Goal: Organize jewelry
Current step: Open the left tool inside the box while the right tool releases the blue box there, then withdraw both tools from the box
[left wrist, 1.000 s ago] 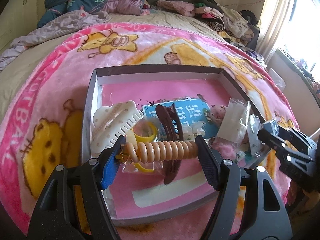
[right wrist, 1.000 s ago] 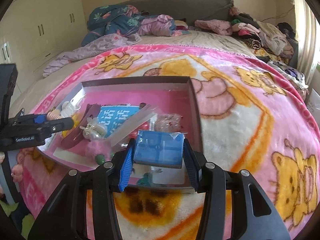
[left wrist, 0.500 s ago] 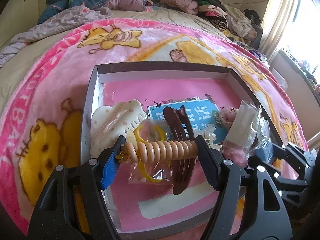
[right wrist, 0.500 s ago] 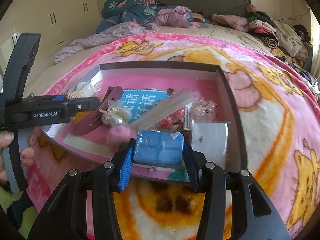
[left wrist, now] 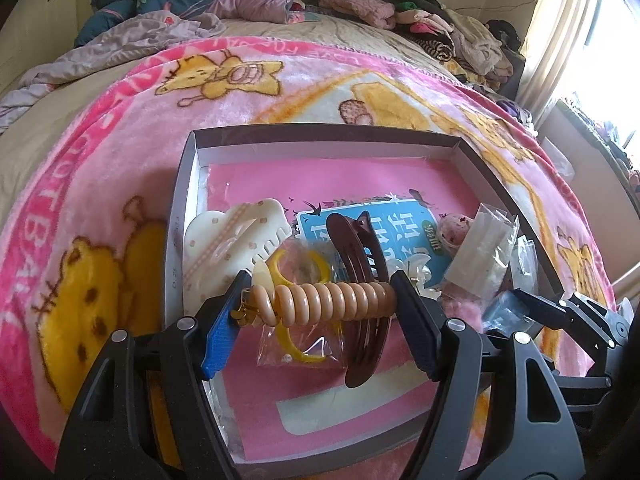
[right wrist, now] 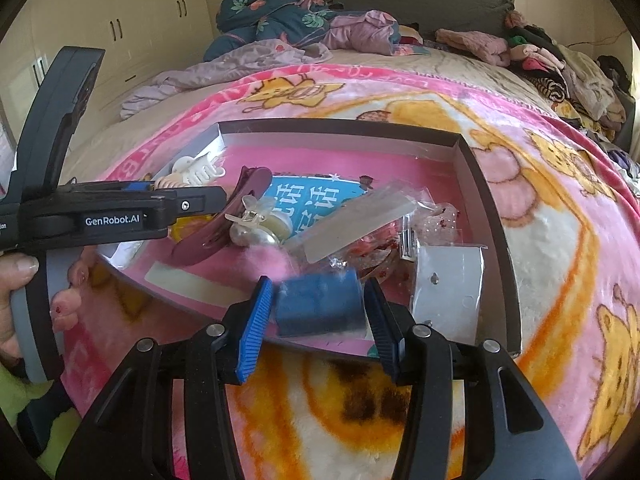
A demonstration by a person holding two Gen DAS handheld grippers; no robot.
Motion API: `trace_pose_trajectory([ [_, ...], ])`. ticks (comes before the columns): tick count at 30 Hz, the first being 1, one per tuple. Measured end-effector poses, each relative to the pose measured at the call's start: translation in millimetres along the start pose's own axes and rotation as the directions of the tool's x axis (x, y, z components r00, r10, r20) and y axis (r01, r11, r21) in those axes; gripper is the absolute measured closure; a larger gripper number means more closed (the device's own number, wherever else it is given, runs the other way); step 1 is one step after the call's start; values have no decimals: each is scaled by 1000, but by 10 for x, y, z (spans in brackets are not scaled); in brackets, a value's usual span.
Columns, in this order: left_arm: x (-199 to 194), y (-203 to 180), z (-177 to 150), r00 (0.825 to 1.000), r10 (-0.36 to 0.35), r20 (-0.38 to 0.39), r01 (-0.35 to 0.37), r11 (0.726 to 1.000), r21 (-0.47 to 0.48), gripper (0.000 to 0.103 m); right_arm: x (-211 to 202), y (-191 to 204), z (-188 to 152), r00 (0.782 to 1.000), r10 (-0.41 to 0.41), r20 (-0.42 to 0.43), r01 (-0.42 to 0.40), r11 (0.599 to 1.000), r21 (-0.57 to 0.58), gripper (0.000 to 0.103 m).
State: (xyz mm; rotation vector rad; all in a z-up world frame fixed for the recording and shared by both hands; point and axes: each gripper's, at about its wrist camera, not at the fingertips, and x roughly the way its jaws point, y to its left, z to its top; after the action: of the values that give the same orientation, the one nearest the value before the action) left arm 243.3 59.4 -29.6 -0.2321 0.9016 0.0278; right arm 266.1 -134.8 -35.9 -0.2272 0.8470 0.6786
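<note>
Peach spiral hair tie (left wrist: pixel 328 302) sits stretched between my left gripper (left wrist: pixel 320 308) fingers, clamped end to end, hovering over the near-left part of the shallow box (left wrist: pixel 320 136). Under it: yellow ring in a clear bag (left wrist: pixel 298 320), brown hair clip (left wrist: pixel 360 280), white claw clip (left wrist: pixel 236 240) to the left. My right gripper (right wrist: pixel 318 314) has its fingers apart w/ the blurry blue box (right wrist: pixel 318 304) between them; can't tell if pads touch it. It's at the box's near edge, over the pink blanket (right wrist: pixel 540 200).
</note>
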Motion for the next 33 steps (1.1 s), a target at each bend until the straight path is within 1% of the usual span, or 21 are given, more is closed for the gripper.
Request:
trace_pose_trajectory([
  [5, -40, -29, 0, 1000, -6, 1, 6, 1000, 8, 40, -81, 8, -15, 1000, -7, 10, 7, 1000, 0, 51],
  [10, -146, -35, -48, 1000, -14, 5, 14, 1000, 9, 35, -229, -18, -29, 999, -27, 39, 26, 1000, 15, 42],
  [13, -244, -53, -80, 1000, -14, 17, 14, 1000, 12, 27, -347, -56, -41, 997, -41, 63, 39, 999, 33, 35],
  [14, -281, -62, -90, 1000, -15, 21, 14, 1000, 14, 23, -376, -64, -42, 997, -46, 70, 43, 998, 37, 34],
  [15, -304, -69, -99, 1000, -9, 24, 9, 1000, 17, 22, -418, -77, -49, 996, -51, 78, 48, 998, 42, 33],
  [17, -349, -72, -121, 1000, 2, 30, -3, 1000, 18, 22, -487, -96, -58, 994, -60, 89, 56, 997, 49, 32],
  [20, -436, -70, -160, 999, -2, 40, 2, 1000, 8, 22, -606, -111, -85, 992, -70, 107, 64, 996, 55, 30],
  [22, -528, -89, -205, 999, 1, 52, -1, 1000, 12, 18, -678, -102, -107, 990, -77, 117, 70, 996, 57, 26],
  [23, -556, -91, -216, 998, 4, 57, -4, 1000, 12, 15, -705, -101, -118, 990, -79, 121, 73, 996, 58, 25],
  [26, -687, -109, -305, 998, 13, 68, -14, 1000, 12, 14, -803, -80, -166, 988, -83, 133, 75, 995, 60, 24],
  [29, -808, -121, -400, 997, 23, 80, -24, 1000, 12, 12, -887, -63, -230, 986, -88, 141, 79, 995, 65, 20],
  [33, -956, -138, -545, 995, 44, 90, -45, 999, 10, 12, -970, -22, -313, 986, -85, 145, 75, 994, 76, 15],
])
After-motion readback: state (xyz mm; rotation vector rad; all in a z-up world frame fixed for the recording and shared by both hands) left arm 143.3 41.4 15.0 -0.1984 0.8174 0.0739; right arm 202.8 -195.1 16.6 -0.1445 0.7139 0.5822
